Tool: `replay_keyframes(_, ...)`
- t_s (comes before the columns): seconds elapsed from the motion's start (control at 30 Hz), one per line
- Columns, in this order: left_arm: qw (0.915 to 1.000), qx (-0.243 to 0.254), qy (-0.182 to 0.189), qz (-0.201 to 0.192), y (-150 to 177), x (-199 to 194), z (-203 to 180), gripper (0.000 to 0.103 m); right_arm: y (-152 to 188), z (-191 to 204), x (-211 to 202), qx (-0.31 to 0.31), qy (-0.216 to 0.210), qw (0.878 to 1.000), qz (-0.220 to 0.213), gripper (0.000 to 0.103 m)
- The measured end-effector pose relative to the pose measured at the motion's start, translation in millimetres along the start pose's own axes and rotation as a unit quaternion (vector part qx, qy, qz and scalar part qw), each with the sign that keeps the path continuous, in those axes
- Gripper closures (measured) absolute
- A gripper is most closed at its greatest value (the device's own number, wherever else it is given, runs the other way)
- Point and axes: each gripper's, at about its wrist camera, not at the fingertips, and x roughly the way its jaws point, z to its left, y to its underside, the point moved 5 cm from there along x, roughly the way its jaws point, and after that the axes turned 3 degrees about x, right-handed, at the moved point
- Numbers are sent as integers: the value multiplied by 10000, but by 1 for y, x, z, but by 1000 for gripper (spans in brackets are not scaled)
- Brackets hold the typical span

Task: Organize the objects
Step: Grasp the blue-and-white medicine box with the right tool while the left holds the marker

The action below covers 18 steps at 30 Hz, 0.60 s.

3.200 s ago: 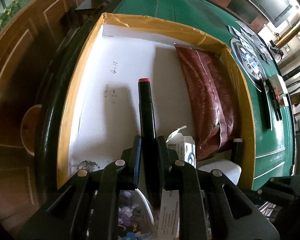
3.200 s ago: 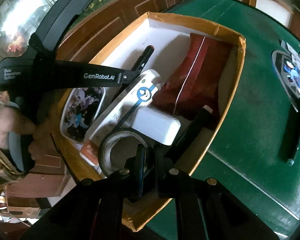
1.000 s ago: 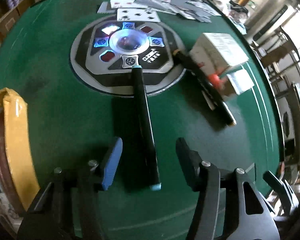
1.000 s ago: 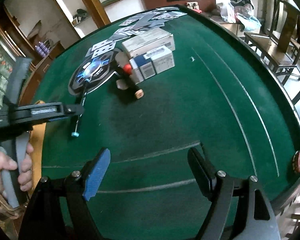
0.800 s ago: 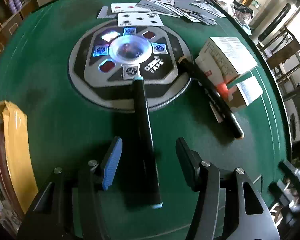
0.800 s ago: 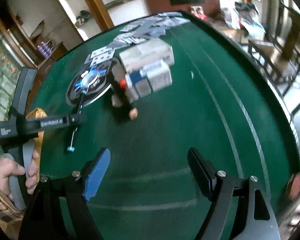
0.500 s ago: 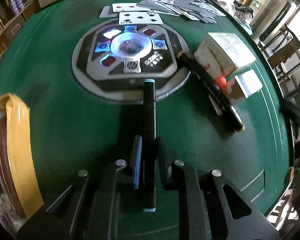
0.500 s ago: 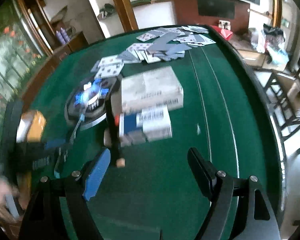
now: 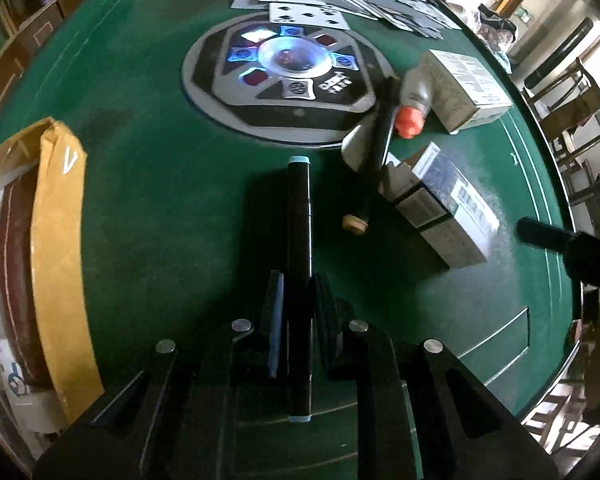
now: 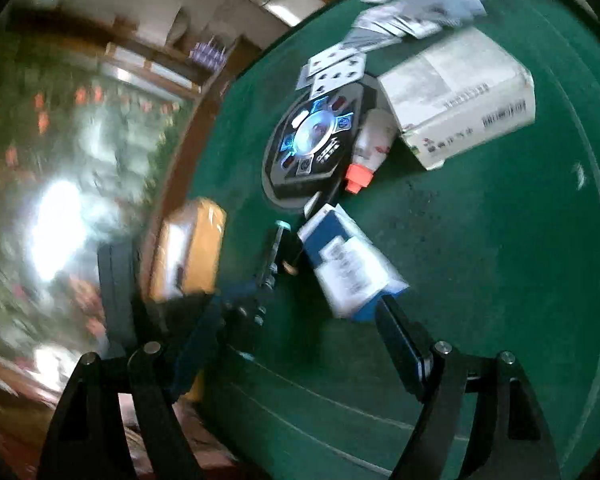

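We have the left hand-held gripper (image 9: 296, 312) pressed tight on a black marker (image 9: 299, 240) with pale blue ends, its barrel running forward between the pads above the green worktop (image 9: 160, 184). The yellow-rimmed cardboard box (image 9: 56, 240) sits at the left edge of our left view, with a dark red pouch (image 9: 6, 264) inside it. Ahead lie a round lit console (image 9: 288, 80), playing cards (image 9: 308, 14), a white bottle with an orange cap (image 9: 410, 120), a second black pen (image 9: 376, 152), a white carton (image 9: 466, 88) and a blue-and-white carton (image 9: 444, 216). Our right hand-held gripper (image 10: 296, 340) is spread wide and holds nothing, its fingers just short of that blue-and-white carton (image 10: 348, 264)
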Motion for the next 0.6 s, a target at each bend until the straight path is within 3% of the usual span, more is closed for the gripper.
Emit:
replay_keyframes(0.07, 10000, -66, 21, 7, -1, 0, 3, 89, -7, 7, -3, -702, 923, 9931, -169, 23)
replay_keyframes(0.13, 9999, -103, 26, 18, -1, 1, 3, 89, -14, 15, 2, -1201, 1395, 9828, -135, 23)
replay_keyframes(0.3, 10000, -15, -29, 22, 0, 0, 2, 89, -14, 35, 43, -1962, 1841, 9624, 379, 26)
replay_keyframes(0.37, 10000, -47, 31, 28, -1, 0, 4, 89, -11, 34, 53, -2046, 1943, 9585, 401, 42)
replay_keyframes(0.4, 9999, -72, 70, 26, -1, 0, 5, 89, -9, 32, 59, -2052, 2106, 9547, 465, 60)
replay_keyframes(0.43, 9999, -93, 110, 21, -1, 0, 6, 89, -9, 29, 64, -2028, 2224, 9522, 520, 66)
replay_keyframes(0.5, 9998, -88, 164, -4, -1, 0, 7, 89, -5, 20, 72, -1946, 2350, 9502, 638, 68)
replay_keyframes(0.6, 9998, -46, 181, -38, 0, -1, 6, 89, 3, 20, 65, -1818, 2379, 9529, 474, 70)
